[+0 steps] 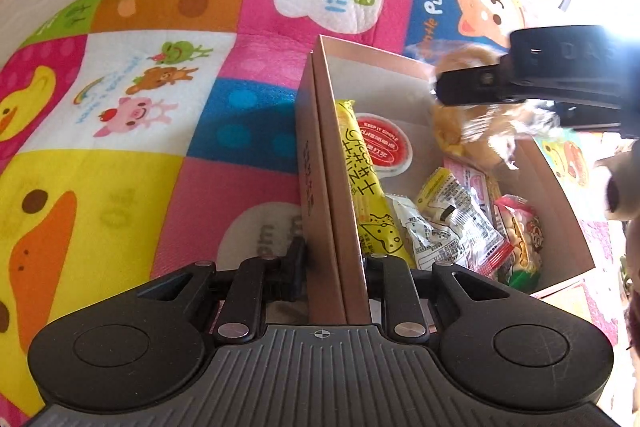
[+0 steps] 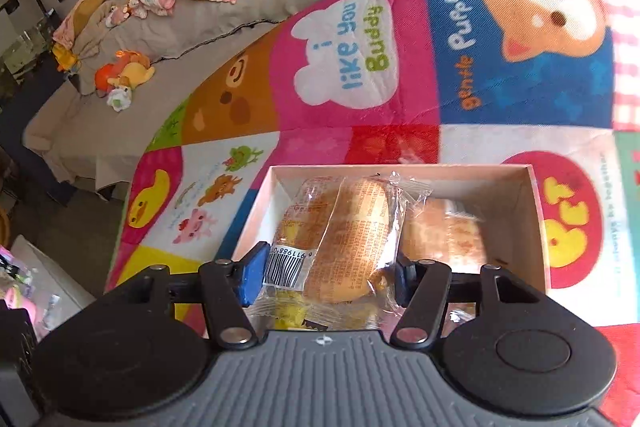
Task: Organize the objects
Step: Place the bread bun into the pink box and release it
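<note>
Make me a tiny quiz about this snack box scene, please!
1. True or false: the left tool grips the box by its side wall.
2. What does the right tool hold?
A. a wrapped bun
B. a spoon
C. a cup
3. Fill in: the box sits on a colourful cartoon ____.

Key: 1 true; 2 A; 3 blanket.
</note>
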`<move>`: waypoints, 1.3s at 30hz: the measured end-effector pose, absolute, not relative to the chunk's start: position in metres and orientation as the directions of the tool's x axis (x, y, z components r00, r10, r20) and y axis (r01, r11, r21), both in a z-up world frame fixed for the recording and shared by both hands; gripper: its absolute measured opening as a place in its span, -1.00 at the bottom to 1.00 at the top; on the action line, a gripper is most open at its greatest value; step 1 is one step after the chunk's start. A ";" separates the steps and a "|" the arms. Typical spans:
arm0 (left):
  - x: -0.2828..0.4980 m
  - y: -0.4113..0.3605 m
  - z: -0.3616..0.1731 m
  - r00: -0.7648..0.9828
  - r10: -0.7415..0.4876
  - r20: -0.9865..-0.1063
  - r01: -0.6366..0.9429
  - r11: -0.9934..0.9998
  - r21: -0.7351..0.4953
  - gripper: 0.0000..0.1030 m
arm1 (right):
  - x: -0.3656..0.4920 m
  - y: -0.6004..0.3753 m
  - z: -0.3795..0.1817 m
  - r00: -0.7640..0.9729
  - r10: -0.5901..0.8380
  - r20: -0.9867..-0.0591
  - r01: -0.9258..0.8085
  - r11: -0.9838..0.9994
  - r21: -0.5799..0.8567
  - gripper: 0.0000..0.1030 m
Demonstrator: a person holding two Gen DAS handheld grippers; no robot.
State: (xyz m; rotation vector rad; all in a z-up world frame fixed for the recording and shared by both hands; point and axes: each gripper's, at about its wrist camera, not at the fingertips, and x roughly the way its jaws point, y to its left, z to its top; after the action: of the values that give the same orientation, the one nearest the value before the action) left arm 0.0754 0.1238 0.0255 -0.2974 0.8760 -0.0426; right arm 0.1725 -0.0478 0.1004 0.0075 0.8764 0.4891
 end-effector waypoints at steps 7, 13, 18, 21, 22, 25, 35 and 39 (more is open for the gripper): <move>0.075 0.124 0.025 0.643 -0.157 -0.750 -0.084 0.959 -0.272 -0.56 | 0.164 -0.068 0.130 0.594 0.456 -0.663 -0.418 0.879 0.230 0.16; 0.075 0.124 0.025 0.642 -0.157 -0.751 -0.084 0.959 -0.272 -0.56 | 0.186 -0.053 0.111 0.413 0.634 -0.654 -0.398 0.772 0.496 0.16; 0.075 0.124 0.024 0.641 -0.158 -0.751 -0.084 0.958 -0.273 -0.56 | 0.191 -0.025 0.075 0.465 0.472 -0.749 -0.368 0.872 0.322 0.16; 0.074 0.124 0.024 0.641 -0.160 -0.750 -0.080 0.959 -0.273 -0.56 | 0.183 -0.022 0.070 0.481 0.423 -0.768 -0.393 0.887 0.242 0.14; 0.075 0.124 0.024 0.641 -0.161 -0.751 -0.080 0.959 -0.273 -0.56 | 0.181 -0.022 0.072 0.470 0.425 -0.774 -0.396 0.885 0.245 0.18; 0.074 0.124 0.024 0.642 -0.160 -0.750 -0.081 0.958 -0.274 -0.56 | 0.172 -0.036 0.083 0.484 0.443 -0.755 -0.402 0.878 0.258 0.50; 0.075 0.122 0.025 0.640 -0.157 -0.752 -0.079 0.960 -0.268 -0.56 | 0.161 -0.035 0.083 0.550 0.383 -0.742 -0.447 0.886 0.126 -0.23; 0.074 0.122 0.026 0.635 -0.159 -0.756 -0.072 0.962 -0.264 -0.56 | 0.148 -0.039 0.081 0.602 0.363 -0.711 -0.459 0.886 0.063 -0.12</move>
State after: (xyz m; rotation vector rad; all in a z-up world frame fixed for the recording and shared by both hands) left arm 0.0738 0.1216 0.0256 -0.2816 0.8840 -0.0503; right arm 0.1484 -0.0386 0.0808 -0.1310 0.7929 0.4775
